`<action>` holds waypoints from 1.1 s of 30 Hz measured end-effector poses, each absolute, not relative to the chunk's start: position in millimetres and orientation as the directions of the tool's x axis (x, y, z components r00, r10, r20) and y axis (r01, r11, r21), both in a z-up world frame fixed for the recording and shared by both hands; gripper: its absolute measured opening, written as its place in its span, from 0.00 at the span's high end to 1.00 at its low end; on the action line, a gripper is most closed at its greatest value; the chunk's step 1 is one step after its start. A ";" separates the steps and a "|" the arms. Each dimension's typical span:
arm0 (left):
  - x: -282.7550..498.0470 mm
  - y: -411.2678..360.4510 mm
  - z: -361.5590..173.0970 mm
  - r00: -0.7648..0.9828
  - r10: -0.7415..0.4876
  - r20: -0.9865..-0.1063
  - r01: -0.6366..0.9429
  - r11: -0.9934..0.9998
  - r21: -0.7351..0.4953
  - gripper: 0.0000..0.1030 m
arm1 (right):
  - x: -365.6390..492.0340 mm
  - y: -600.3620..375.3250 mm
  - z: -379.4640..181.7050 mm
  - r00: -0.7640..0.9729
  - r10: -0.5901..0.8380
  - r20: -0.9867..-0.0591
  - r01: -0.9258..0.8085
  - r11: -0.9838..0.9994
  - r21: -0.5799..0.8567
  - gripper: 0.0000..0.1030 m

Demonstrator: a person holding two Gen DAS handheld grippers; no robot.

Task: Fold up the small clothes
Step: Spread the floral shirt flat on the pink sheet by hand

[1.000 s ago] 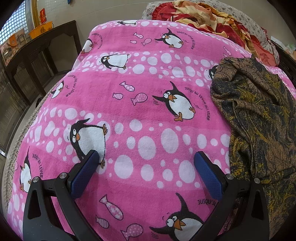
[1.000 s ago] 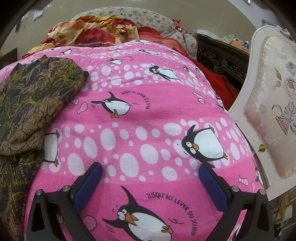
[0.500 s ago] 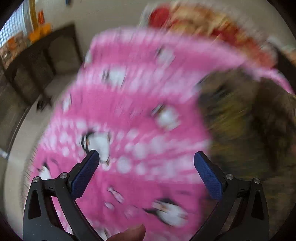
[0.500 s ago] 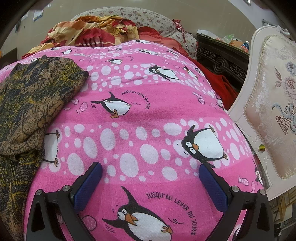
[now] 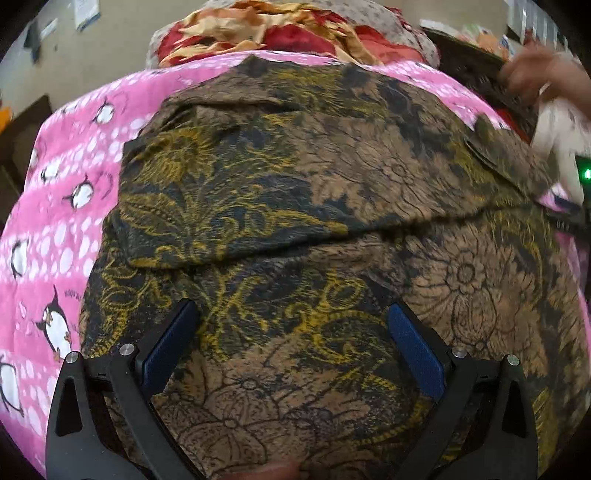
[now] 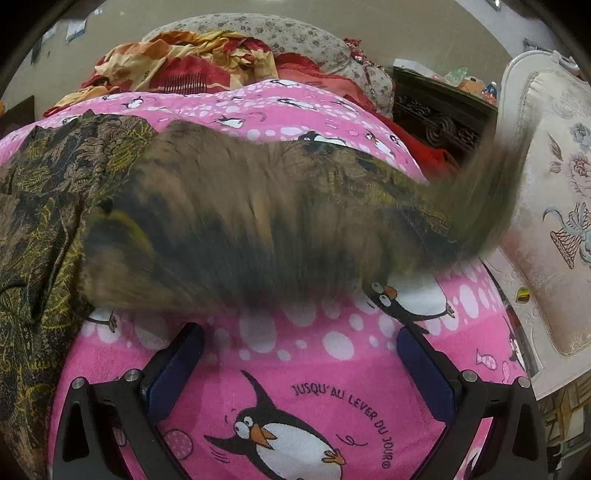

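A brown garment with black and yellow floral print point(image 5: 314, 192) lies spread on the pink penguin blanket point(image 5: 66, 206). My left gripper point(image 5: 291, 343) is open and hovers right over the garment's near part. In the right wrist view the same garment point(image 6: 240, 221) is blurred with motion and stretches across the blanket point(image 6: 295, 369); one end rises at the right. My right gripper point(image 6: 301, 362) is open and empty above the bare blanket, just short of the garment's near edge.
A heap of red and orange bedding point(image 6: 177, 66) and a flowered pillow point(image 6: 288, 33) lie at the far end. A white upholstered chair point(image 6: 554, 221) stands close on the right. A dark carved cabinet point(image 6: 439, 107) is behind it. A hand point(image 5: 543, 74) shows at the upper right.
My left gripper has swung right, from over the bare blanket to over the garment. The garment has been flung out across the blanket in front of my right gripper, which has stayed still.
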State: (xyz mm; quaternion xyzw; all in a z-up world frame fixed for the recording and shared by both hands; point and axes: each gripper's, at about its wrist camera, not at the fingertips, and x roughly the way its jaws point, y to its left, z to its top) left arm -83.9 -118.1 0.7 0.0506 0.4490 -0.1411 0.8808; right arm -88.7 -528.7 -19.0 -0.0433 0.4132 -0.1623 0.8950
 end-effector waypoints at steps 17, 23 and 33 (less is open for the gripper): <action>-86.6 -117.0 -2.1 0.571 -0.198 -0.797 0.294 0.955 -0.027 0.00 | -89.4 -529.7 -18.7 0.606 -0.327 -0.725 0.255 0.943 -0.212 0.00; -86.0 -116.0 -2.4 0.568 -0.202 -0.798 0.295 0.955 -0.031 0.00 | -89.4 -529.6 -18.8 0.606 -0.327 -0.725 0.255 0.943 -0.212 0.00; -85.3 -115.3 -1.9 0.565 -0.206 -0.799 0.296 0.954 -0.037 0.00 | -89.1 -529.1 -18.9 0.608 -0.328 -0.723 0.257 0.943 -0.211 0.00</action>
